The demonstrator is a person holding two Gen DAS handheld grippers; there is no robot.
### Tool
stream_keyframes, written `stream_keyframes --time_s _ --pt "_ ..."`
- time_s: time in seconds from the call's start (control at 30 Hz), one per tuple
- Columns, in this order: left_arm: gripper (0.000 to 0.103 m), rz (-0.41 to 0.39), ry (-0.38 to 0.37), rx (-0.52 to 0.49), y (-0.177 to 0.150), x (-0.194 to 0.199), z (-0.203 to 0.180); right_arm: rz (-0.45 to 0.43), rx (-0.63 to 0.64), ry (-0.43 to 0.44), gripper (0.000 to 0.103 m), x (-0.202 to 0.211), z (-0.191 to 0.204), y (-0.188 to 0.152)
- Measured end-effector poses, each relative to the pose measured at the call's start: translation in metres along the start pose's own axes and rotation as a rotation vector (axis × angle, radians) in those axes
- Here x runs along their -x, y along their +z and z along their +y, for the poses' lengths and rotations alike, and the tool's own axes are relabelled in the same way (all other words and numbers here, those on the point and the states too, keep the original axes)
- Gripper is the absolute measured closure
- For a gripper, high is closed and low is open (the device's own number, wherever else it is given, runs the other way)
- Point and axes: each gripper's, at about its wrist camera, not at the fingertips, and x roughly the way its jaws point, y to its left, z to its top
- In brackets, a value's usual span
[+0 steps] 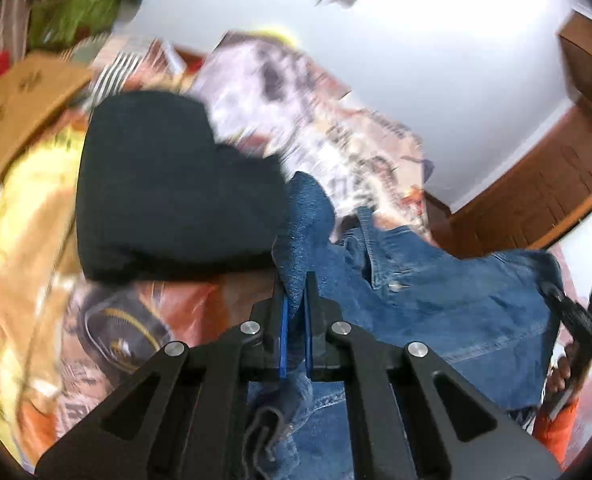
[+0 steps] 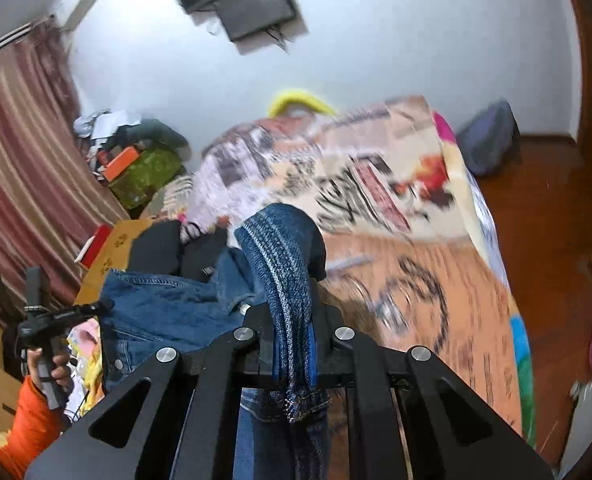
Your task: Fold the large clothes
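Note:
A blue denim jacket [image 1: 436,304] hangs stretched between both grippers above the bed. My left gripper [image 1: 296,284] is shut on one edge of the denim, which bunches up between the blue pads. My right gripper [image 2: 292,292] is shut on another fold of the jacket [image 2: 168,304], the fabric looping over the fingers. In the left wrist view the right gripper [image 1: 576,320] shows at the far right, pinching the jacket's edge. In the right wrist view the left gripper [image 2: 56,316] shows at the left, held by a hand in an orange sleeve.
A bed with a patterned orange and white blanket [image 2: 416,264] lies below. A folded black garment [image 1: 168,184] rests on it. A cardboard box [image 1: 20,112], green bag [image 2: 144,176] and clutter sit by the striped curtain [image 2: 20,168]. Wooden floor [image 2: 544,208] lies to the right.

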Motion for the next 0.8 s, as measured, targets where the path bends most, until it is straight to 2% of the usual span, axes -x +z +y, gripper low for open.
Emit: stream_keyframes --time_s 0.13,0.27,0.37,0.53,0.6,0.8 --pt "0.099 -0.045 -0.003 -0.084 0.02 0.022 -0.032 -0.034 0.056 -0.014 0.095 -0.004 0.015 0.025" --pt "0.099 -0.079 0.017 -0.115 0.035 0.025 -0.042 -0.049 0.061 -0.04 0.095 -0.018 0.009 0.046" --pt "0.099 -0.072 0.024 -0.086 0.049 0.006 -0.03 -0.037 0.045 -0.074 0.095 -0.032 -0.006 0.055" --pt "0.101 -0.039 0.127 -0.068 0.058 -0.043 -0.001 0.025 -0.003 -0.136 0.095 -0.069 -0.042 0.059" --pt "0.101 -0.026 0.171 -0.045 0.062 -0.063 0.015 0.054 -0.036 -0.165 0.095 -0.088 -0.062 0.055" --pt "0.101 0.024 0.224 0.017 0.065 -0.106 0.057 0.141 -0.136 -0.211 0.095 -0.126 -0.111 0.034"
